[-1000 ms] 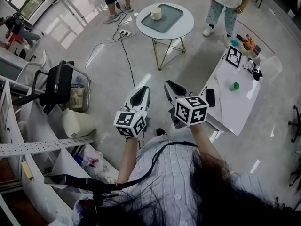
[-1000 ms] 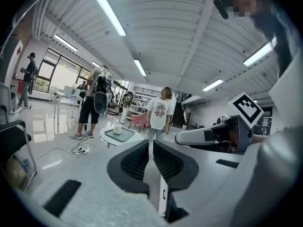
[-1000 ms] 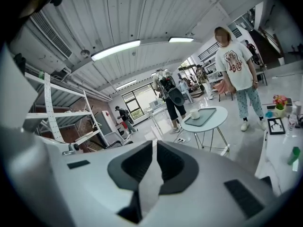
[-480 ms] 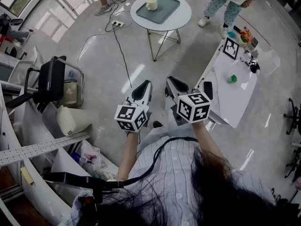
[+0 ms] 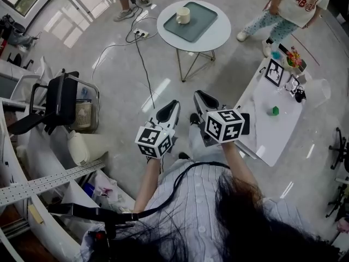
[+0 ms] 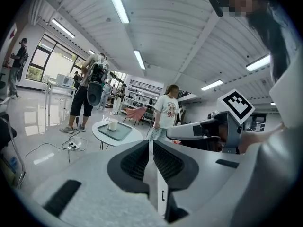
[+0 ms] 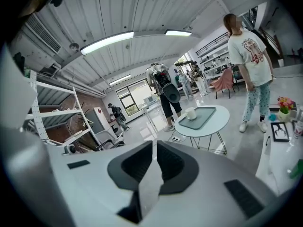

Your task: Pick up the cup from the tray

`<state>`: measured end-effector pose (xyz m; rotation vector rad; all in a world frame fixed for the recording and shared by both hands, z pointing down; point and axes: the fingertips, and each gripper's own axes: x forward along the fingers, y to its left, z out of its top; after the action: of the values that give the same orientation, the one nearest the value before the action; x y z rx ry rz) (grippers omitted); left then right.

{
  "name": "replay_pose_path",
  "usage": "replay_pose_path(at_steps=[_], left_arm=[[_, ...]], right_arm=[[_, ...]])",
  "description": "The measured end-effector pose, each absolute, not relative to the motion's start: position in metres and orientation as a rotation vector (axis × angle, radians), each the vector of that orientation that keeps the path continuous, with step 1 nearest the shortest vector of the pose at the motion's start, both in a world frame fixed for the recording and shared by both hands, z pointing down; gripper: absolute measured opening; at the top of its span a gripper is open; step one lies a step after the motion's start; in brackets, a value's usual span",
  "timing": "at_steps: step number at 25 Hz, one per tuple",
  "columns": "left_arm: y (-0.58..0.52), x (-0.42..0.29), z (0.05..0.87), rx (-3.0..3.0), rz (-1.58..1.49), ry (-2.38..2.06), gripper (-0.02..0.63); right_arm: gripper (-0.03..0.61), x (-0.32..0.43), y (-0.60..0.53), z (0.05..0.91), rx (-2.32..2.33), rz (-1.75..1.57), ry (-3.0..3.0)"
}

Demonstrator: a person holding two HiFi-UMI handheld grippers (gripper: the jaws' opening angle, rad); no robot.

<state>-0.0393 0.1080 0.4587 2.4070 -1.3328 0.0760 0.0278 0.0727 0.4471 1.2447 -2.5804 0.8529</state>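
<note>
A cream cup [image 5: 183,15] stands on a grey-green tray [image 5: 197,23] on a small round white table [image 5: 218,34], far ahead of me across the floor. My left gripper [image 5: 173,103] and right gripper [image 5: 199,95] are held side by side in front of the chest, both pointing toward that table and well short of it. In the left gripper view the cup [image 6: 112,124] shows small above the jaws, which are shut with nothing between them. The right gripper view shows the cup [image 7: 191,113] and tray [image 7: 200,117] past shut, empty jaws.
A long white table [image 5: 267,130] stands close on the right with a green cube [image 5: 275,111] and a marker card [image 5: 271,71]. A person in a white shirt [image 5: 297,1] stands beside the round table. A cable and power strip [image 5: 140,33] lie on the floor. A black chair [image 5: 60,100] is on the left.
Both grippers stay shut, side by side, and sit slightly lower in the head view. The view has swung, shifting the round table. The person in the white shirt has stepped to the right.
</note>
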Motion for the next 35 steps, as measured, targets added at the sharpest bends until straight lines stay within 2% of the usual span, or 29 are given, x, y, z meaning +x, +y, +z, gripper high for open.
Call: replay_pose_path(at_steps=[15,35], left_arm=[[-0.073,-0.024,0.451,2.396,0.072,-1.355,0.017],[-0.19,-0.022,0.468,2.398,0.136,-1.327,0.018]], right_arm=[[0.046,0.043,-0.092,0.458,1.148,0.874,-2.571],[0.046,0.056,-0.188,0.478,1.209,0.918,-2.53]])
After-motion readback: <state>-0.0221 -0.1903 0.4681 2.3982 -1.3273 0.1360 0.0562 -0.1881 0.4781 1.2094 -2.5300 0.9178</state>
